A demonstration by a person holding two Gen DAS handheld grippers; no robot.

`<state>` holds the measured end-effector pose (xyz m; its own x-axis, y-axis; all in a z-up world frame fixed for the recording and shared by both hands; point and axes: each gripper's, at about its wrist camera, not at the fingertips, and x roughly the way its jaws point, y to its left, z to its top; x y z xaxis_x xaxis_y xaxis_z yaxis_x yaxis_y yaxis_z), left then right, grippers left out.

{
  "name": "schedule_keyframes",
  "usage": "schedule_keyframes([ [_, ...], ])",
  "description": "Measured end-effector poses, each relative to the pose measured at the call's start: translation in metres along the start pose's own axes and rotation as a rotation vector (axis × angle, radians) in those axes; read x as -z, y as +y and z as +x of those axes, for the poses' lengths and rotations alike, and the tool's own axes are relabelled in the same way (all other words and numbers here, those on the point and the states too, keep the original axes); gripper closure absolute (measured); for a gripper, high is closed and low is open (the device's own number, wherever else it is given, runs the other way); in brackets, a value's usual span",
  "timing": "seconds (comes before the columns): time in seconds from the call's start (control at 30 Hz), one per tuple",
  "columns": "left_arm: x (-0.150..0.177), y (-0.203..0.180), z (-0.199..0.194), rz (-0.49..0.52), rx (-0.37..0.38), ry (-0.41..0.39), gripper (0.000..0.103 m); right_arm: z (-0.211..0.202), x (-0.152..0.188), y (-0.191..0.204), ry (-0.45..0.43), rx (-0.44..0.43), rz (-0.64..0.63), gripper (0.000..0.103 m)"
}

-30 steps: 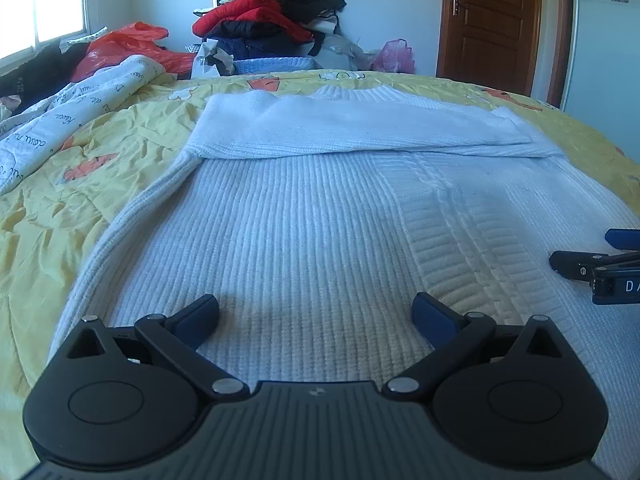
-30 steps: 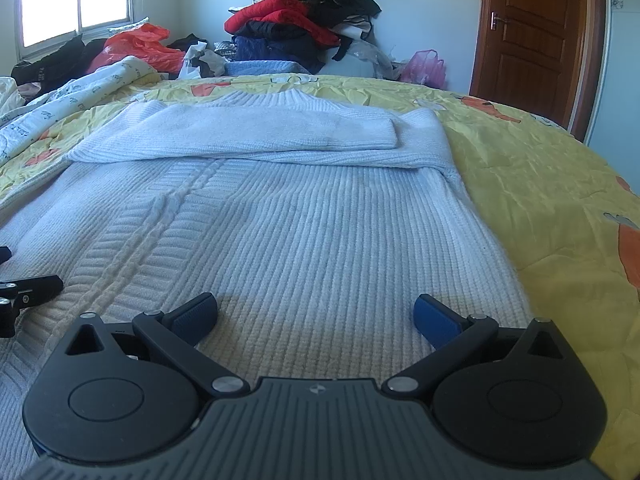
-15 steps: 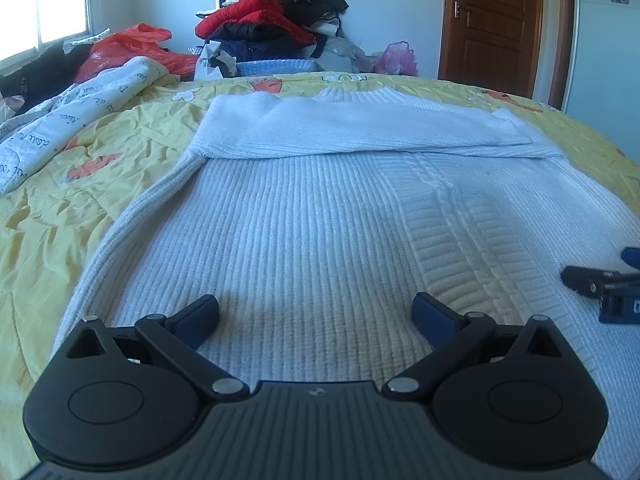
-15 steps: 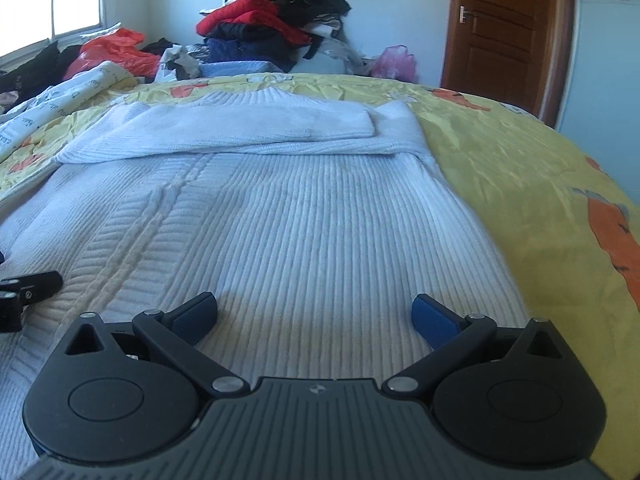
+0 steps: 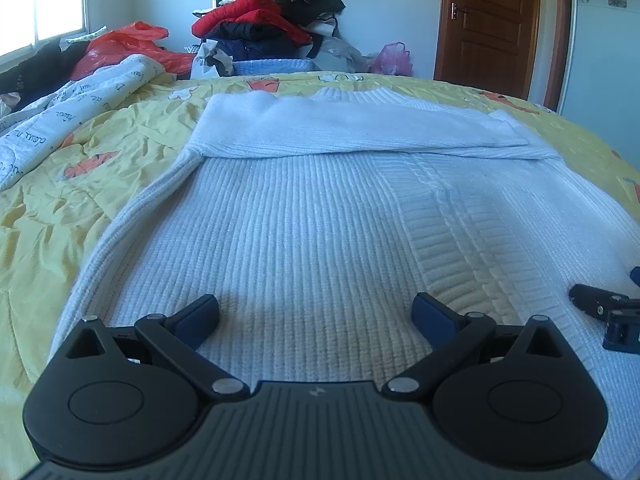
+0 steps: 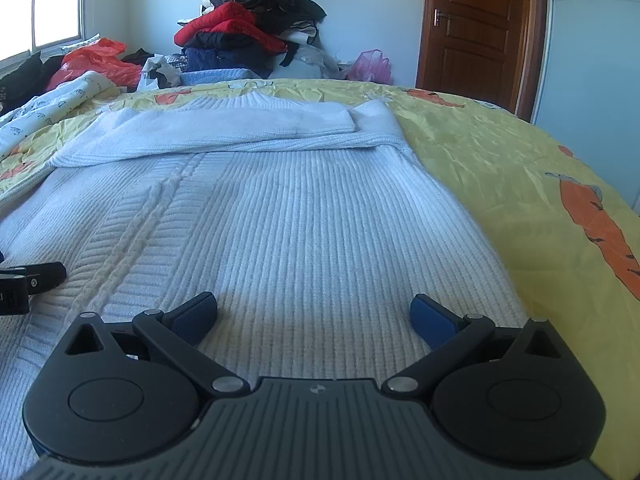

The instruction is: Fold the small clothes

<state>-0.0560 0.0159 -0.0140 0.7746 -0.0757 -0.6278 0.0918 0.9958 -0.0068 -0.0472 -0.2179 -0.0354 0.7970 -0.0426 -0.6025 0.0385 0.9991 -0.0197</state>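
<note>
A white ribbed knit sweater lies flat on the yellow bed, its sleeves folded across the chest at the far end. My left gripper is open low over the sweater's near hem, left of the central cable band. My right gripper is open over the hem's right half, nothing between its fingers. Each gripper's tip shows at the edge of the other's view: the right one and the left one.
A yellow bedspread with orange carrot prints covers the bed. A white printed quilt lies at the left. A pile of dark and red clothes and an orange bag stand behind the bed. A brown door is at the back right.
Both grippers have drawn back slightly toward the sweater's hem and moved apart; the other gripper sits lower and nearer the frame edge in each view. Both stay open.
</note>
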Motion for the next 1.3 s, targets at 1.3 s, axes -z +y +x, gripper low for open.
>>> schedule_keyframes([
  [1.3, 0.0, 0.001, 0.0, -0.003, 0.006, -0.003, 0.0, -0.019, 0.018, 0.003, -0.001, -0.011, -0.005, 0.002],
])
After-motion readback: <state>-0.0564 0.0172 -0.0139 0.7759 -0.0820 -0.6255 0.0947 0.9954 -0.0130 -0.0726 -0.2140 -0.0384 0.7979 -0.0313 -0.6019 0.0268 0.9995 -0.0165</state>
